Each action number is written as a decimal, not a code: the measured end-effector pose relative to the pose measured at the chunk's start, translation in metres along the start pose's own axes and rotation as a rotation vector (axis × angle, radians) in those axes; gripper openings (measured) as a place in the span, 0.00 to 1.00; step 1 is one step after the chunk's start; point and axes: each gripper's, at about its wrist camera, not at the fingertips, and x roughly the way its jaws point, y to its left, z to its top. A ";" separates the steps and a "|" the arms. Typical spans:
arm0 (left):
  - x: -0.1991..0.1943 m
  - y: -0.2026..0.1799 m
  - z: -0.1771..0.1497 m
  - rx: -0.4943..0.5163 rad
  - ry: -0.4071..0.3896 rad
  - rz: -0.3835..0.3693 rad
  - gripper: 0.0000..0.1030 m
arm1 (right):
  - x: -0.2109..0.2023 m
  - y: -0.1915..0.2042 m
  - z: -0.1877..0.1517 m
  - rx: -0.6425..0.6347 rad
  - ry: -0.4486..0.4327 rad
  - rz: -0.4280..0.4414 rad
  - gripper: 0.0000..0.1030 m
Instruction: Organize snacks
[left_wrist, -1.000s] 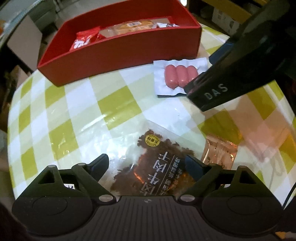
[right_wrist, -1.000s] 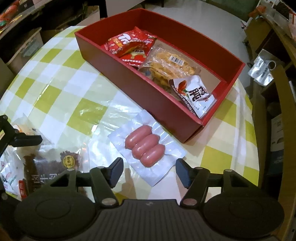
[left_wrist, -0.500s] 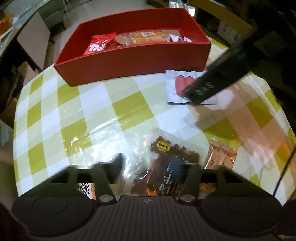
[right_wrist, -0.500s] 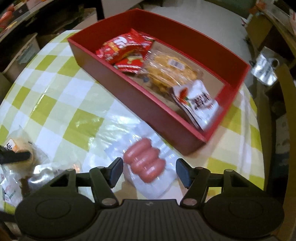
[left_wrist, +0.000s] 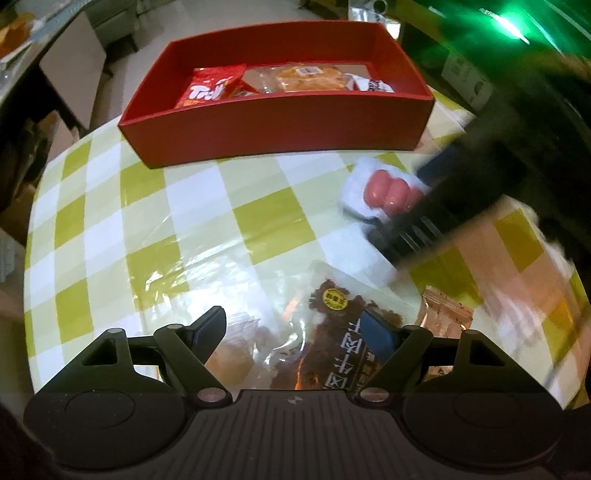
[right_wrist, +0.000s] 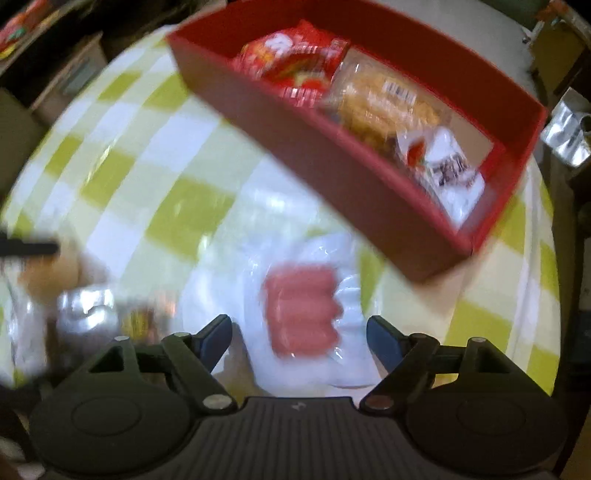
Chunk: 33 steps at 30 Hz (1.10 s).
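Checked table (right_wrist: 155, 155): blurred right tongs (right_wrist: 298, 338) seemingly straddle sausage pack (right_wrist: 301, 306).

Not much we can actually read here. The red snack bag (left_wrist: 209, 86) at the left end of the red box (left_wrist: 280, 127) shows white letters that look like "Tr", the rest cut off. The jerky bag (left_wrist: 332, 354) at the near edge of the table has big white Chinese characters, seen upside down, plus a round yellow sticker (left_wrist: 335, 299) too small to read. In the right wrist view, the white pouch (right_wrist: 452, 173) at the box's right end carries dark Chinese characters, blurred.
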 end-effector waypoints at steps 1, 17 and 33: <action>0.000 0.001 0.000 -0.003 -0.001 0.006 0.82 | -0.001 0.001 -0.006 0.001 0.031 0.000 0.87; 0.010 -0.025 -0.002 0.124 0.022 -0.014 0.87 | 0.005 0.007 0.021 0.063 -0.032 -0.078 0.94; 0.030 -0.039 -0.022 0.239 0.054 0.008 0.89 | 0.004 0.002 0.009 0.062 -0.029 -0.021 0.87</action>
